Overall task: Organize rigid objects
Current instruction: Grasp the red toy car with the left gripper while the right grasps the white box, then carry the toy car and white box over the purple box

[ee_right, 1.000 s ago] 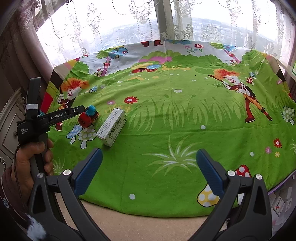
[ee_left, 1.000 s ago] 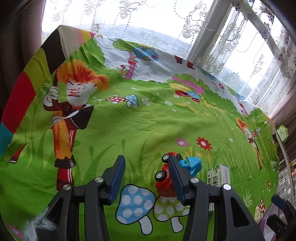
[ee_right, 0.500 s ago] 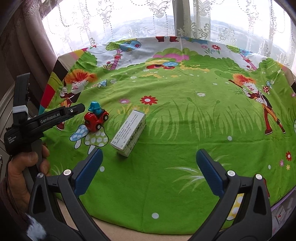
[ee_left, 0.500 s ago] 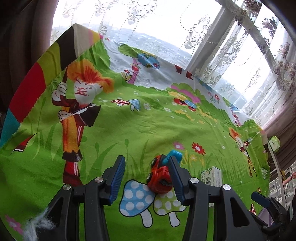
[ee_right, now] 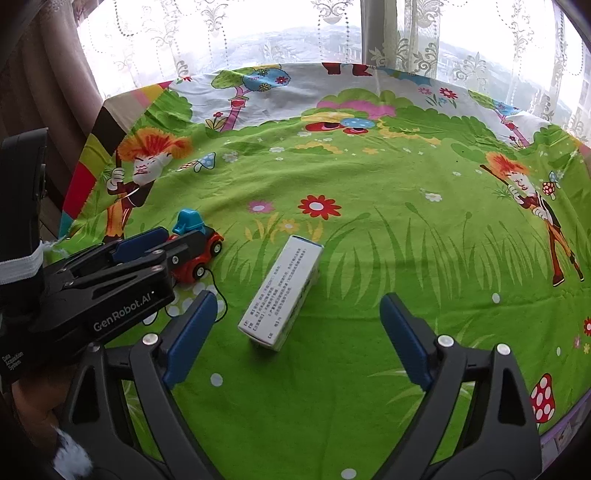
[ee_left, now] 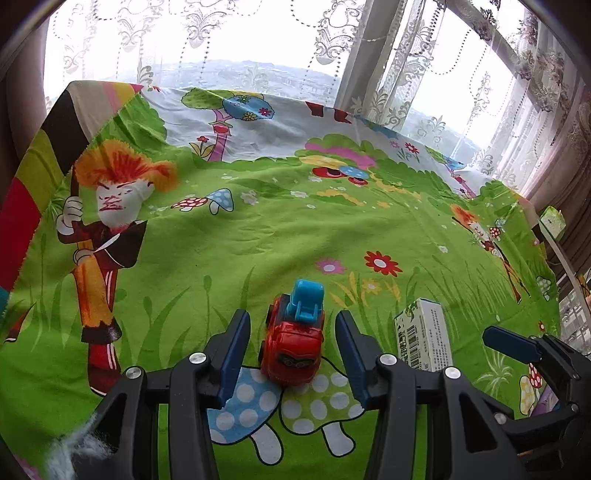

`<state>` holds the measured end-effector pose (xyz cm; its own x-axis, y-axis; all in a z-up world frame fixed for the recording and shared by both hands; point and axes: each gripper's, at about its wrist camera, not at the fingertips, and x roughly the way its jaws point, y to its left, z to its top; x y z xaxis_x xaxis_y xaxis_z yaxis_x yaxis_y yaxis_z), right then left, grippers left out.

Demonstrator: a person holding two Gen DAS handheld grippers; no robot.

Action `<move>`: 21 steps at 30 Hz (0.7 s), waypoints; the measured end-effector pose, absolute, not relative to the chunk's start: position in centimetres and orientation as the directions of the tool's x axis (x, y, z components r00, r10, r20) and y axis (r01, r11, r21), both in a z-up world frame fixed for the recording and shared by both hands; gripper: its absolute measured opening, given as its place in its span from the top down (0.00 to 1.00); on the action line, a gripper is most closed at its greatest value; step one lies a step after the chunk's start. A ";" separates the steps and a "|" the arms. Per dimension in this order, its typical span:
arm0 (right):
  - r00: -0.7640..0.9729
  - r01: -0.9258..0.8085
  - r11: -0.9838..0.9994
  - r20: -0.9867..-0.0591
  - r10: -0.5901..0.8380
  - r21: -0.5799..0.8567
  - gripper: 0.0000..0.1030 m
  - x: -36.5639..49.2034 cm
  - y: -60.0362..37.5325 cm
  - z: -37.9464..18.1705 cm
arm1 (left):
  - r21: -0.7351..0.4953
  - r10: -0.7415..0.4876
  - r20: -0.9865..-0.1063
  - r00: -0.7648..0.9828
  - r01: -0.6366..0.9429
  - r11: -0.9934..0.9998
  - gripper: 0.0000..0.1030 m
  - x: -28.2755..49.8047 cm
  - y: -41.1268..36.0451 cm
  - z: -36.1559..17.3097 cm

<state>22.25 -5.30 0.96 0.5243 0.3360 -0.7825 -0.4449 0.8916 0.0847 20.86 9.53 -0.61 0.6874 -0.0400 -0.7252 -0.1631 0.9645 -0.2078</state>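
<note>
Since the earlier frames, the left hand-held gripper point(ee_left: 291, 345) has swung round so that the red toy car point(ee_left: 292, 343) now sits squarely between its two blue pads, where a moment ago the car lay against the right pad only. Its jaws are partly open, with a gap showing on each side of the car, so nothing is clamped. The car stands on its wheels on the desk, over a printed spotted mushroom point(ee_left: 317, 402) on the green cartoon cloth point(ee_left: 258, 240), with a blue piece point(ee_left: 307, 301) riding on its far end.

Meanwhile the right hand-held gripper point(ee_right: 295, 339) has moved closer to the white carton point(ee_right: 282, 295), which now lies just ahead of its widely spread jaws and nearer the left pad; it holds nothing. The carton lies flat on its long side, turned diagonally, with small printed text on the upper face. In the right wrist view it is near the car but not touching it, on the car's right.

Apart from the car and the carton, the cloth carries only its printed figures, flowers and mushrooms. Lace curtains point(ee_right: 258, 33) hang across the bright window beyond the far edge of the desk. No containers can be seen on the cloth.
</note>
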 end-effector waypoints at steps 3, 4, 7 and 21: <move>0.527 -0.433 0.897 -0.784 0.328 0.084 0.14 22.8 -5.3 0.7 | -0.182 -0.026 -0.734 0.679 -0.161 0.970 0.56 21.2 9.3 -0.9; 0.530 -0.430 0.899 -0.784 0.323 0.080 0.14 22.9 -5.2 0.6 | -0.176 -0.023 -0.740 0.673 -0.160 0.971 0.67 21.3 9.2 -1.0; 0.524 -0.427 0.902 -0.794 0.308 0.068 0.20 23.6 -5.0 0.0 | -0.164 -0.017 -0.737 0.675 -0.154 0.974 0.67 21.1 9.0 -1.0; 0.500 -0.456 0.887 -0.804 0.323 0.072 0.73 23.9 -4.4 -1.0 | -0.196 -0.016 -0.730 0.683 -0.187 0.963 0.67 19.3 8.3 -0.9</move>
